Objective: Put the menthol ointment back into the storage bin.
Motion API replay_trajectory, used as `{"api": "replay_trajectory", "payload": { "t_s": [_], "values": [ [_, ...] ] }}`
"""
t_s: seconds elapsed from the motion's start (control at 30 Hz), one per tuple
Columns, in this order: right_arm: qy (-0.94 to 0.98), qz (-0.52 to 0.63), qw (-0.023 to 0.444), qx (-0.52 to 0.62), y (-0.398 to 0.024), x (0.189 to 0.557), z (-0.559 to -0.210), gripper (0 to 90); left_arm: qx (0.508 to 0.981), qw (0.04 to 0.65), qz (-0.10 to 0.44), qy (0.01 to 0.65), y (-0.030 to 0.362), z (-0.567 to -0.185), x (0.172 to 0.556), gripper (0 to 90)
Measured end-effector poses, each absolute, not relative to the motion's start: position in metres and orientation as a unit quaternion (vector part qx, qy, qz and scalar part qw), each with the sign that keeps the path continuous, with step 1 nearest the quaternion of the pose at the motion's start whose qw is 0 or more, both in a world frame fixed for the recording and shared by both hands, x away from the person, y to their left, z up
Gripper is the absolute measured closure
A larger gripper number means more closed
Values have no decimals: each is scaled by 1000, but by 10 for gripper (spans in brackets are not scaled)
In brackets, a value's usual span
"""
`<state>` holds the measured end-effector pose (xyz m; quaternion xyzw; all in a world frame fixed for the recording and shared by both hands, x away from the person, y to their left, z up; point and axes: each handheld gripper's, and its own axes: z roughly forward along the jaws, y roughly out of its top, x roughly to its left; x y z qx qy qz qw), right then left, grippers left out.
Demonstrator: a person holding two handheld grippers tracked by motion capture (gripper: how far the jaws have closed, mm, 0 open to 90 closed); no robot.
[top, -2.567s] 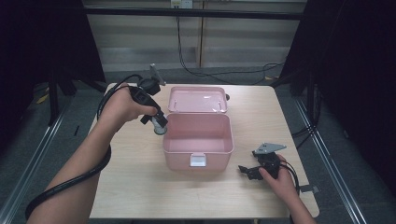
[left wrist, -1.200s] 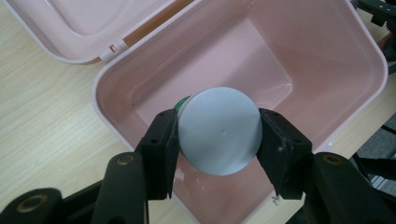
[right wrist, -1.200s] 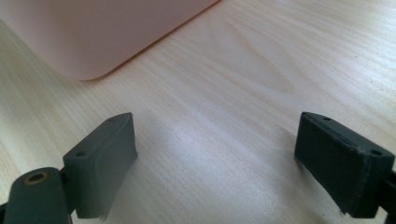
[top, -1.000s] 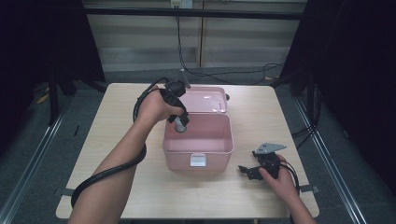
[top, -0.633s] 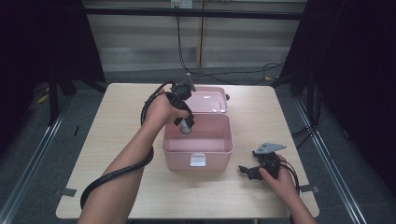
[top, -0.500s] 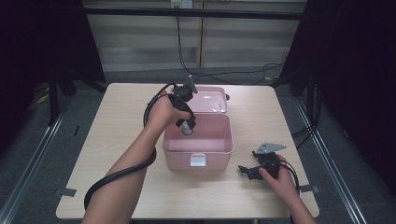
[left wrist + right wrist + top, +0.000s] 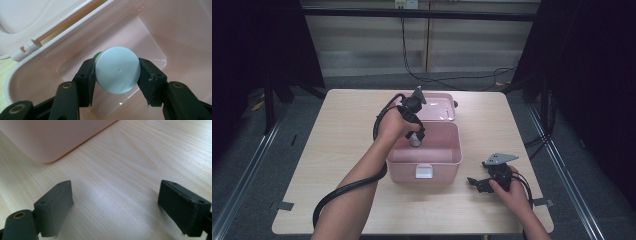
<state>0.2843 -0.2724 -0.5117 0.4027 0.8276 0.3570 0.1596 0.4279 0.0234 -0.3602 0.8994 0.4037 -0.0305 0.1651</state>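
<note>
Cap [image 7: 117,70] first: we look straight down on the pale round cap of a small bottle, so its long axis runs along our left gripper's line of sight, cap end toward the camera and body pointing away, down into the pink box [image 7: 45,62]. A sliver of green shows just behind the cap's rim; the rest of the bottle is hidden beneath it.

We see our left gripper [image 7: 116,75] closed about halfway, both black pads pressing the cap's opposite edges, so the bottle is held firmly between them. In the high view that gripper [image 7: 414,137] hangs inside the open box [image 7: 447,155], near its back left corner, with the lid [image 7: 439,102] folded flat behind on the wooden table [image 7: 342,130]. Whether the bottle's base touches the box floor we cannot tell.

Our right gripper [image 7: 125,205] lies low over the tabletop [image 7: 140,157], jaws spread wide with bare wood between them, a corner of the box just ahead. From above it [image 7: 484,182] sits right of the box's front.
</note>
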Motion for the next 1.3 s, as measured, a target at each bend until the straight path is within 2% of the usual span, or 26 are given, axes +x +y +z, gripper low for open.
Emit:
{"api": "replay_trajectory", "payload": {
  "t_s": [1.3],
  "values": [
    [828,357,159,403,-272,284,-512,119,889,165,-29,427,18,-412,438,498]
  ]
}}
